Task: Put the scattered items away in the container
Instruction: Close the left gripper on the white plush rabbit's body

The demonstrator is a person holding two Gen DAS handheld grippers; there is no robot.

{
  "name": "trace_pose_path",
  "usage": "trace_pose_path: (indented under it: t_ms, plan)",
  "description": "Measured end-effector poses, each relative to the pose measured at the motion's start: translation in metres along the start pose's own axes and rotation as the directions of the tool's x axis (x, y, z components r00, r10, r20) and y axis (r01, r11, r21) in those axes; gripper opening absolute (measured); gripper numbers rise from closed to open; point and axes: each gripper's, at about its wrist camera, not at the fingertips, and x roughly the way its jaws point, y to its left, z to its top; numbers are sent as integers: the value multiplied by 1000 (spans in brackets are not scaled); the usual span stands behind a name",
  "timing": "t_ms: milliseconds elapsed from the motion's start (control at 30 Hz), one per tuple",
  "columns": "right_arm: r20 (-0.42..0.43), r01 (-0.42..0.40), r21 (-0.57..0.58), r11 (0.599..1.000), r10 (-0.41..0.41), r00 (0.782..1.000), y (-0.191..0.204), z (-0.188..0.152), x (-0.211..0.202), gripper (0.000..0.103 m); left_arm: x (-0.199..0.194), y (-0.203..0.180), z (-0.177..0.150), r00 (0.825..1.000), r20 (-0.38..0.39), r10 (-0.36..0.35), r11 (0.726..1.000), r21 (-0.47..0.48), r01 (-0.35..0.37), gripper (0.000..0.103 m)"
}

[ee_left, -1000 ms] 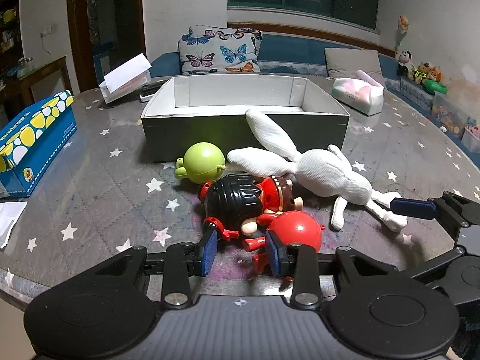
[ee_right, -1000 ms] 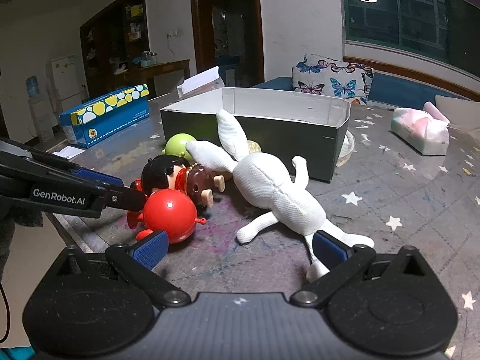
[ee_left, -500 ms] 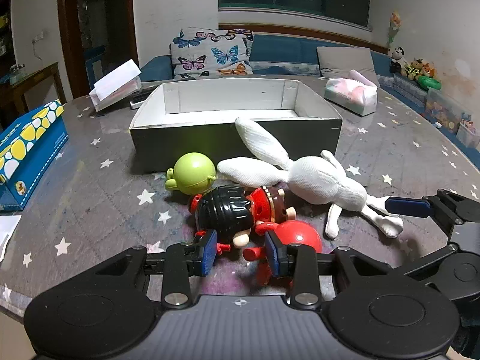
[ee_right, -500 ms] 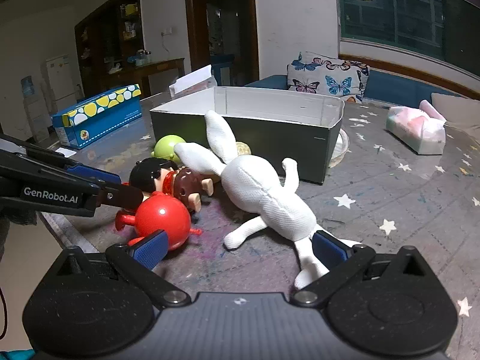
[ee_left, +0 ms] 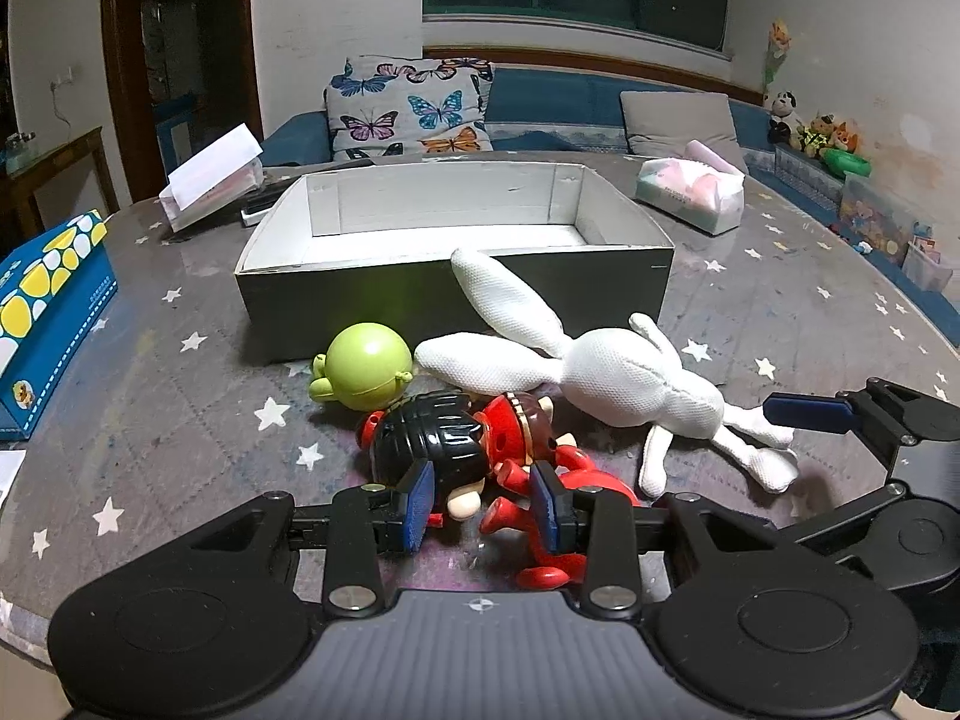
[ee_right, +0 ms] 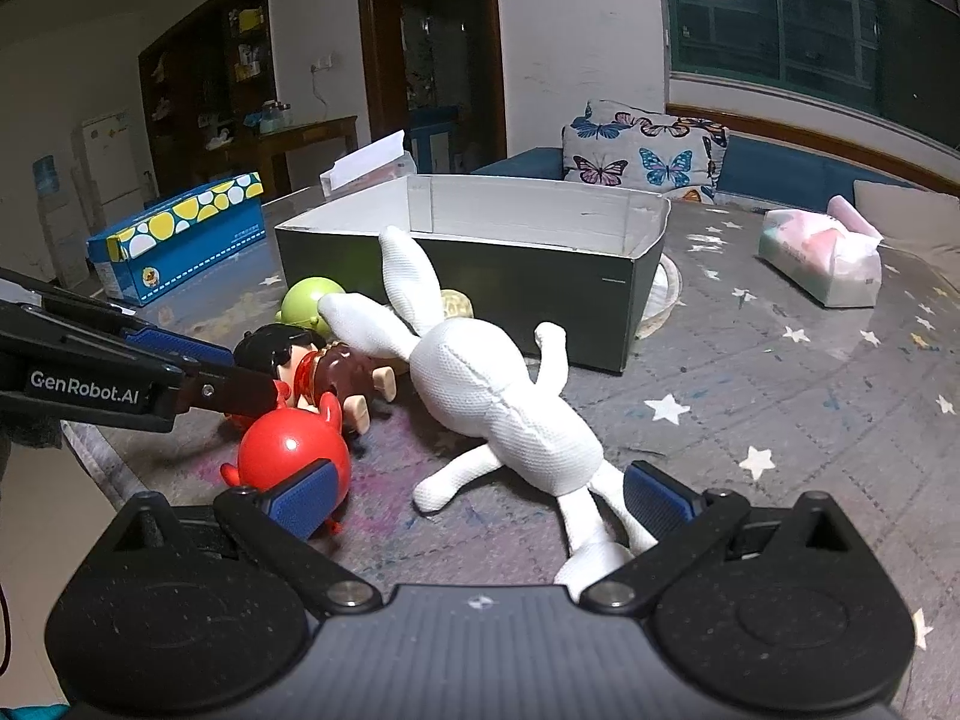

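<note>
Firstly, from the left wrist we log the left gripper [ee_left: 480, 501]: jaws partly apart, straddling the doll [ee_left: 444, 441] without clamping it, its glossy black moulded hair at one blue pad and a red limb at the other. Only this view lets us see down into the container [ee_left: 456, 258], a rectangular card box, dark outside, white inside; we find nothing lying in it.

From the right wrist we log the right gripper [ee_right: 480, 495]: jaws spread wide, holding nothing, the red ball toy [ee_right: 288, 450] by one finger, the rabbit's legs by the other. Only this view reveals a pale round item [ee_right: 456, 303] against the box wall behind the rabbit's ear, and a shallow dish [ee_right: 663, 297] at the box's far corner.

Loose on the star-printed table [ee_left: 180, 420]: white plush rabbit [ee_left: 624, 381], textured knit, one long ear propped against the box; smooth green ball toy [ee_left: 366, 366]. Also present: blue spotted carton [ee_left: 48, 312], tissue pack [ee_left: 690, 192].
</note>
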Motion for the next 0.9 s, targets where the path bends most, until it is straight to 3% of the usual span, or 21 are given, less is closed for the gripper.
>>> trace_pose_path:
  t_ms: [400,733,900]
  plan:
    - [5,13,10,1000,-13,1000,-6,2,-1,102,-8,8,10,999,42,-26,999,-23,27,37]
    - [-5,20,35,999,-20,1000,-22,7,10,86,7,-7,19,997,18,-72,997,8,72,37]
    - [-12,23,11,1000,-23,1000,-25,11,19,83,14,-16,27,995,18,-102,995,25,101,37]
